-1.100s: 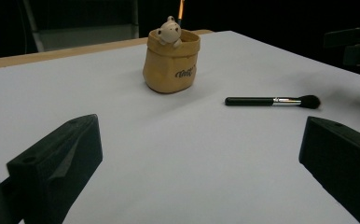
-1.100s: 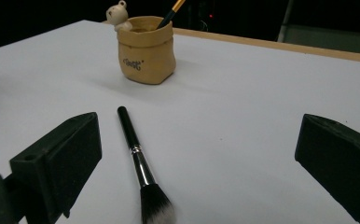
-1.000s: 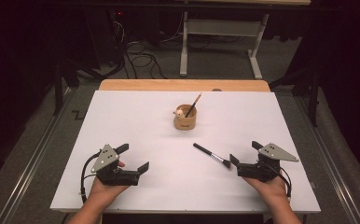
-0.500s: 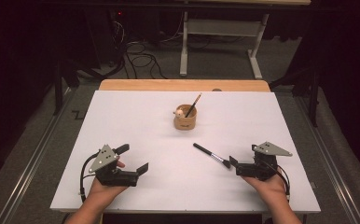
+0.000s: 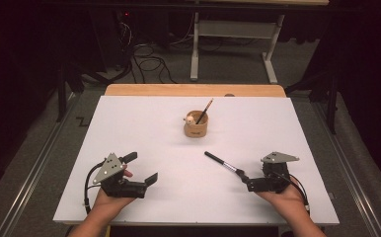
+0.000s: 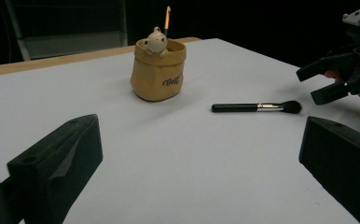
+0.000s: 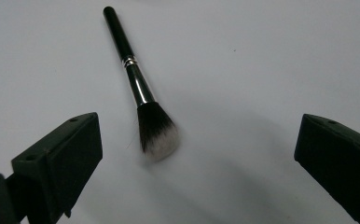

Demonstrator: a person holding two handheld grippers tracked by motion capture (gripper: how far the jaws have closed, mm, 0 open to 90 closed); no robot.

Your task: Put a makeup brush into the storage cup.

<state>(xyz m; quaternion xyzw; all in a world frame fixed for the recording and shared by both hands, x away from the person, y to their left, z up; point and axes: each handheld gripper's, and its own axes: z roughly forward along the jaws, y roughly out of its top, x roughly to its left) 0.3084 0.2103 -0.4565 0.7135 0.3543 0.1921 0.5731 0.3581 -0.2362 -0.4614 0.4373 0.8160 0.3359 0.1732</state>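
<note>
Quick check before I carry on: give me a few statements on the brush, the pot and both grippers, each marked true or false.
1. The makeup brush lies flat on the white table. True.
2. The right gripper is shut on the brush. False: in the right gripper view its jaws stand wide apart, with the bristle end lying between them, untouched.
3. The tan pot stands upright with a pencil in it. True.
4. The left gripper holds the pot. False: it is open and empty, near the table's front edge, well apart from the pot.
5. The brush's bristles point toward the pot. False: the handle end points toward the pot, the bristles toward the right gripper.
</note>
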